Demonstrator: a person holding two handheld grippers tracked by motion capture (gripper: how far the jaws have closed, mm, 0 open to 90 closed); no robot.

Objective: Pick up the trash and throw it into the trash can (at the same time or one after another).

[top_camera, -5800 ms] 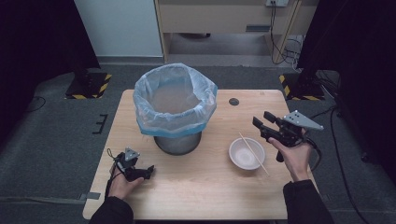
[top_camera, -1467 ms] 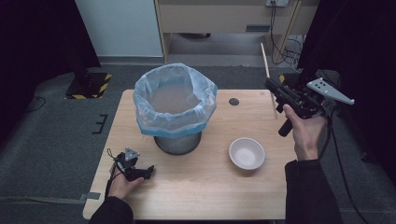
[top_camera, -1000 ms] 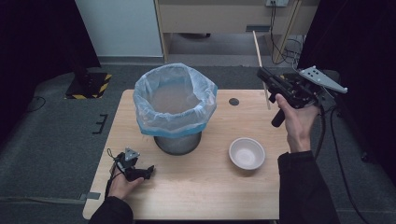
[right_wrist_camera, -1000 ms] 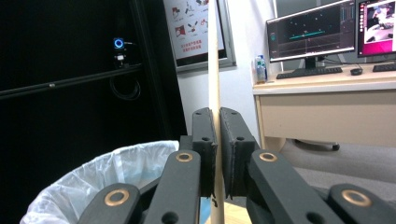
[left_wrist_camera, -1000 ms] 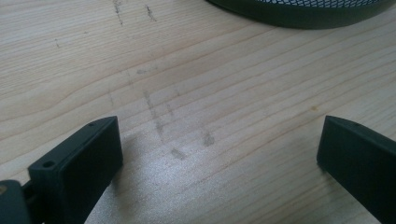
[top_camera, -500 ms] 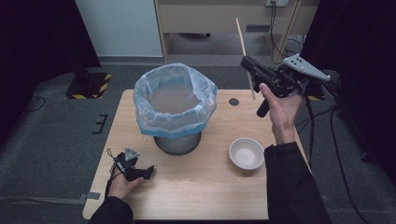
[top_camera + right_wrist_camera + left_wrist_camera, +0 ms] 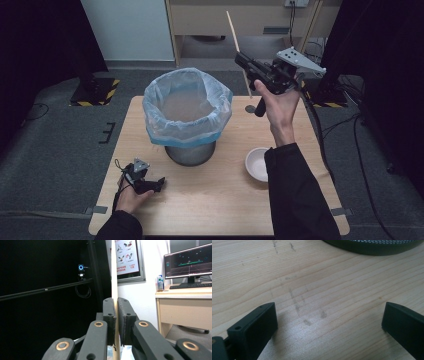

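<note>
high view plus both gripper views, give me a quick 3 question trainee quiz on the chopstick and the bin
1. True or false: the right gripper is shut on the wooden chopstick.
2. What lines the bin? A) a blue plastic bag B) newspaper C) nothing
3. What do the left gripper's open jaws rest over?

Key: 1 true, with the stick standing upright between the pads. 2 A. 3 the bare wooden table; nothing lies between them. The white bowl sits apart, by the right forearm.

white bowl (image 7: 257,164), wooden table (image 7: 210,210), perhaps monitor (image 7: 188,263)
</note>
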